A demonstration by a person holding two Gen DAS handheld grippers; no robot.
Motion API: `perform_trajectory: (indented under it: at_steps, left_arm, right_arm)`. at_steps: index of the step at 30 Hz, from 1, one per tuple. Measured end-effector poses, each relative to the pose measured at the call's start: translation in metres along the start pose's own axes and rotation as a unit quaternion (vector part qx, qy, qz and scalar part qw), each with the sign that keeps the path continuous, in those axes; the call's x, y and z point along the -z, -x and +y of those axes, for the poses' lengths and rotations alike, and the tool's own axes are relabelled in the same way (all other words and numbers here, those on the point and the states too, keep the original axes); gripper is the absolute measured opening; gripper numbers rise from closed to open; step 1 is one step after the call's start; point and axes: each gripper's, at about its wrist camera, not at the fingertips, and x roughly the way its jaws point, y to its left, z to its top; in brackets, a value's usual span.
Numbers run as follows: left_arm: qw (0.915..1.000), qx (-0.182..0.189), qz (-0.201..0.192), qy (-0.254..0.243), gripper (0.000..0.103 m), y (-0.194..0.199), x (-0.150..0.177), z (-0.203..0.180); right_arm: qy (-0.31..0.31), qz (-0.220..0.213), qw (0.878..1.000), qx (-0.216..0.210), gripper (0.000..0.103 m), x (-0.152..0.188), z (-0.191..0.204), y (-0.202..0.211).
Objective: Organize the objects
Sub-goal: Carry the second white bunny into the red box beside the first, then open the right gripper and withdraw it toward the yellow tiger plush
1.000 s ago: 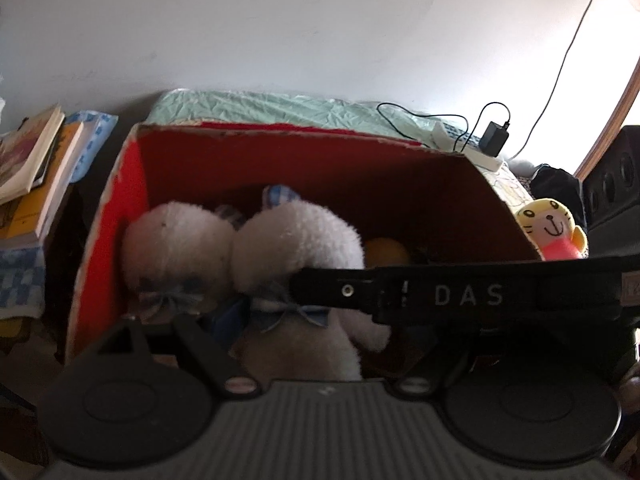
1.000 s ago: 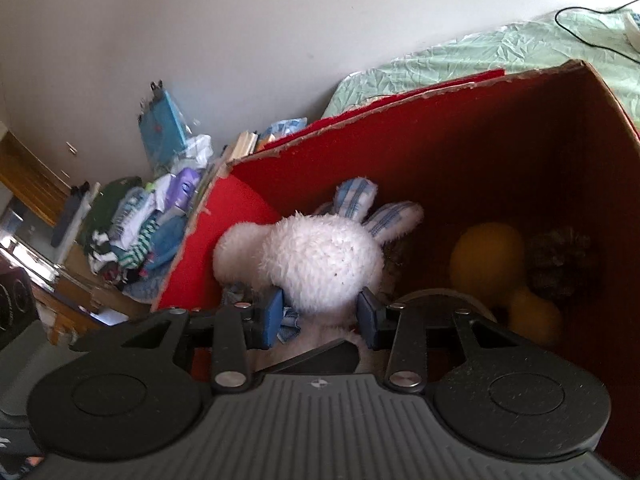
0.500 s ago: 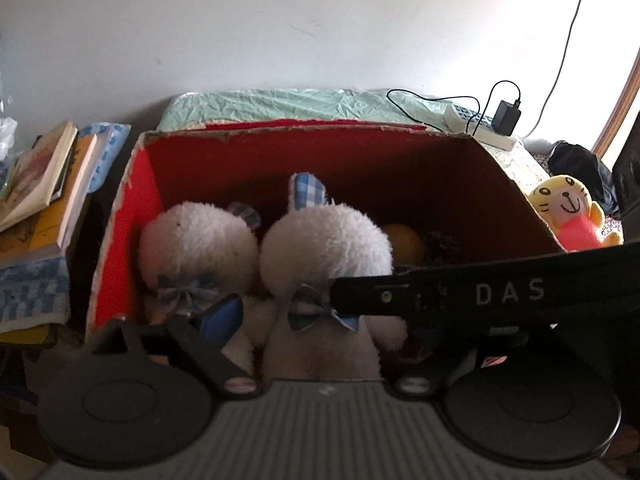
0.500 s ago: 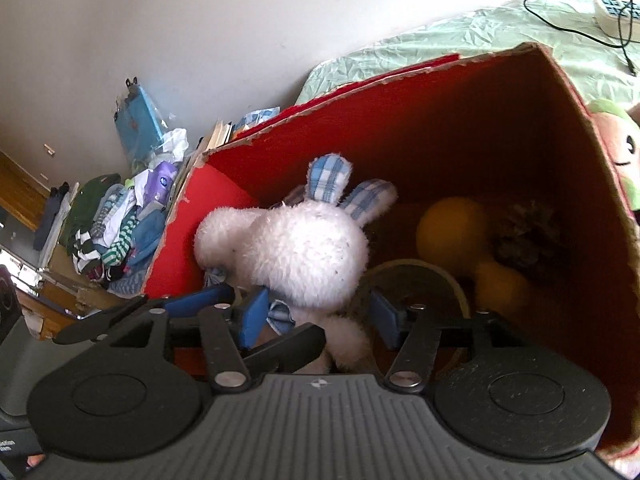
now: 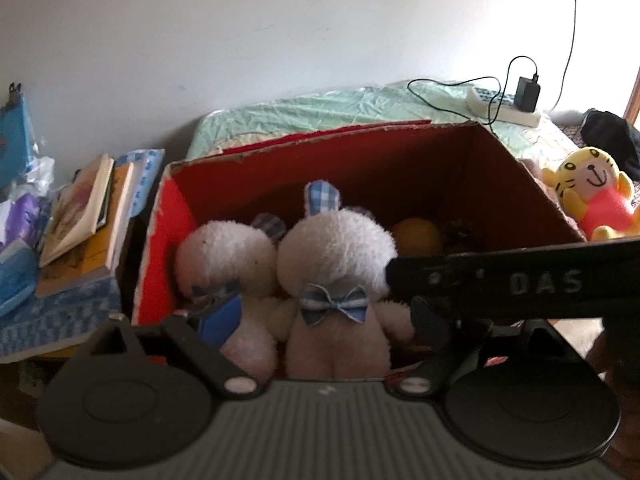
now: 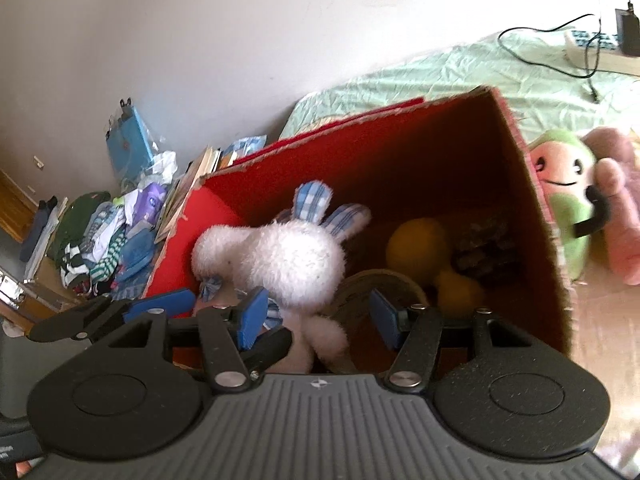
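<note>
A red cardboard box (image 5: 360, 148) holds two white plush bunnies with checked bows, one on the left (image 5: 224, 256) and one on the right (image 5: 336, 256). Behind them lie a yellow ball (image 5: 416, 236) and a pine cone (image 6: 484, 248). My left gripper (image 5: 324, 314) is open over the box's near edge, its blue pads wide of the bunnies. My right gripper (image 6: 316, 312) is open too, with the right bunny (image 6: 296, 260) beyond its pads and not pinched. The right gripper's black body (image 5: 520, 284) crosses the left wrist view.
A yellow tiger plush (image 5: 592, 192), a green plush (image 6: 564, 200) and a pink plush (image 6: 620, 208) lie right of the box. Stacked books (image 5: 88, 216) and a clothes pile (image 6: 104, 232) sit to the left. A power strip with cable (image 5: 508, 108) rests on the green sheet behind.
My right gripper's pads have spread off the right bunny, which stays upright in the box. Both grippers have drawn back and up from the box.
</note>
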Motion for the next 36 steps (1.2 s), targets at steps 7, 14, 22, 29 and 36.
perform_trajectory:
  at_steps: [7,14,22,29,36]
  left_arm:
    - [0.999,-0.039,0.019,-0.008,0.093,0.007,-0.004,-0.016]
    - [0.9962,-0.082,0.03,0.01,0.094,0.017,-0.004,-0.031]
    - [0.9915,-0.12,0.036,0.034,0.094,0.036,-0.004,-0.054]
    - [0.9878,-0.14,0.05,0.046,0.094,0.045,0.005,-0.083]
    - [0.9861,-0.146,0.062,0.05,0.094,0.046,0.012,-0.114]
  right_arm:
    - [-0.005,-0.016,1.0,-0.005,0.06,-0.001,-0.008,0.019]
    - [0.012,-0.012,1.0,-0.025,0.06,-0.003,-0.015,0.037]
    - [0.046,-0.004,0.997,-0.056,0.06,-0.004,-0.024,0.062]
    - [0.063,0.005,0.995,-0.076,0.06,-0.001,-0.037,0.078]
    - [0.071,0.016,0.994,-0.082,0.06,0.007,-0.056,0.091]
